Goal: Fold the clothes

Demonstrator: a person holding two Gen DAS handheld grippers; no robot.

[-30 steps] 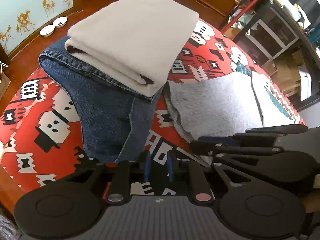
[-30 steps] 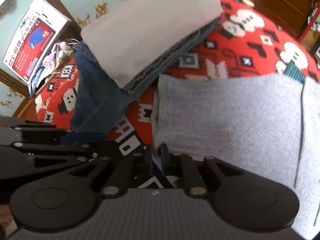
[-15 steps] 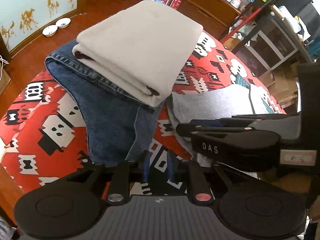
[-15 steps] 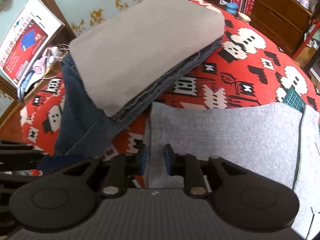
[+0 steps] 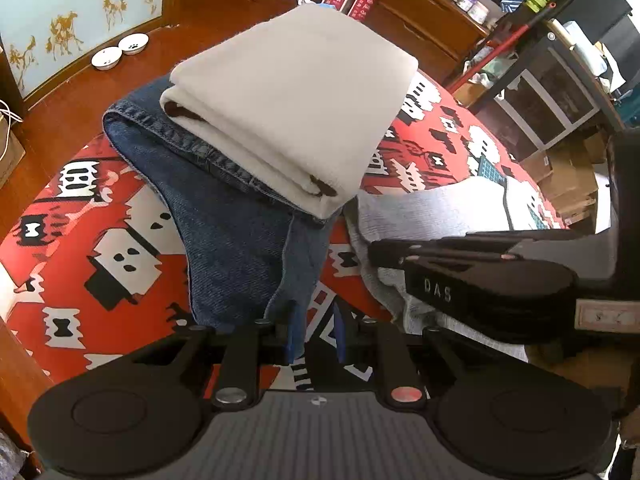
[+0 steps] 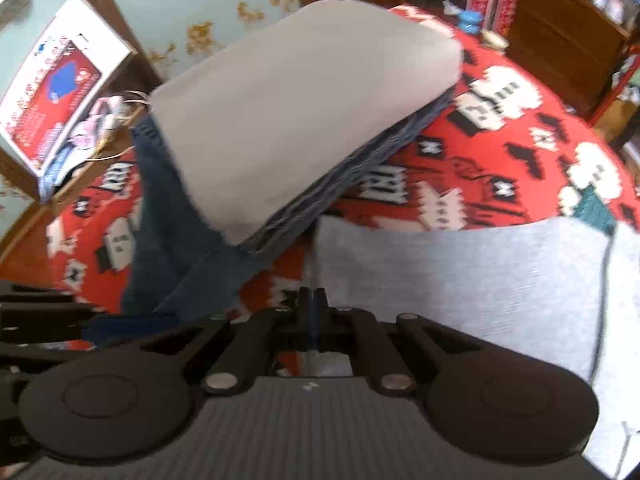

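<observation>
The flat grey knit garment (image 6: 460,276) lies spread on the round surface covered in a red, black and white patterned cloth (image 5: 100,248), just beside a finished stack: a folded cream fleece garment (image 5: 288,108) on top of folded blue denim jeans (image 5: 236,232). One jeans leg trails toward the near rim.

The left tool (image 5: 316,336) hangs over the cloth near that trailing denim, its blue-padded fingers a little apart and grasping nothing. The right tool (image 6: 313,316) sits at the near left corner of the grey garment with its fingers pressed together. Whether any fabric is caught between them cannot be told, since the right wrist view is blurred and the tips hide the edge.

The step in hand appears to be taking hold of the grey garment's near edge for a fold. To do it well, each tool should pinch only the top layer at a corner, with the two grips well apart along the same edge, so the fabric lifts evenly. The fold should then be carried straight across and laid down flat, keeping clear of the stack so the jeans leg is not dragged.

As for containers, two small white pet bowls (image 5: 120,50) stand on the wooden floor (image 5: 68,108); their contents cannot be made out.
</observation>
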